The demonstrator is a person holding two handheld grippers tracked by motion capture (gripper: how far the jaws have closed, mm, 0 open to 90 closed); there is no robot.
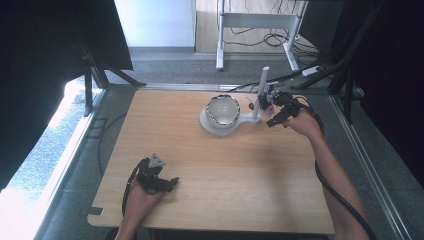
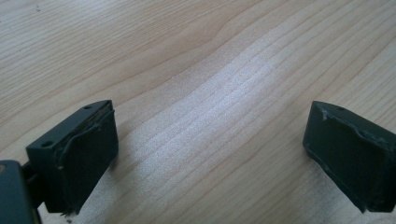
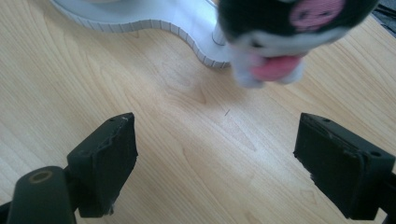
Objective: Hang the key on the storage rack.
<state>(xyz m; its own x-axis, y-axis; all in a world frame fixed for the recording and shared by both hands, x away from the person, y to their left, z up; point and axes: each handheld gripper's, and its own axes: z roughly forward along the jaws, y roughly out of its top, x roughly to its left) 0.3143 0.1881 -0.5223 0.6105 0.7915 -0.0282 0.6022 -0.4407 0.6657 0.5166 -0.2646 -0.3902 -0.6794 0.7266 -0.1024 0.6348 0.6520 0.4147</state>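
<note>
Wooden table [image 1: 210, 165], white stand [image 1: 220, 125] with a bowl [image 1: 223, 110].
Right gripper [image 3: 215, 158] gapes empty just short of a plush toy [image 3: 280, 32]; left gripper [image 2: 210, 154] rests spread wide, holding nothing.

**Layout of the table: stand and toy far right, grippers apart**

A stand [image 1: 220, 127] sits on the table [image 1: 225, 175] toward the far side, right of centre. A bowl [image 1: 223, 110] rests in the stand's round end. An upright post [image 1: 261, 92] rises from the stand's narrower right end. A soft toy [image 1: 266, 100] hangs at the post, just right of it, above the table.

The right gripper [image 1: 272, 120] is just right of the stand, near the toy and below it; in the right gripper view the toy [image 3: 280, 37] lies ahead of the jaws, beside the stand's edge [image 3: 187, 23].

The left gripper [image 1: 170, 184] lies on the table at the near left, well apart from the stand.
</note>
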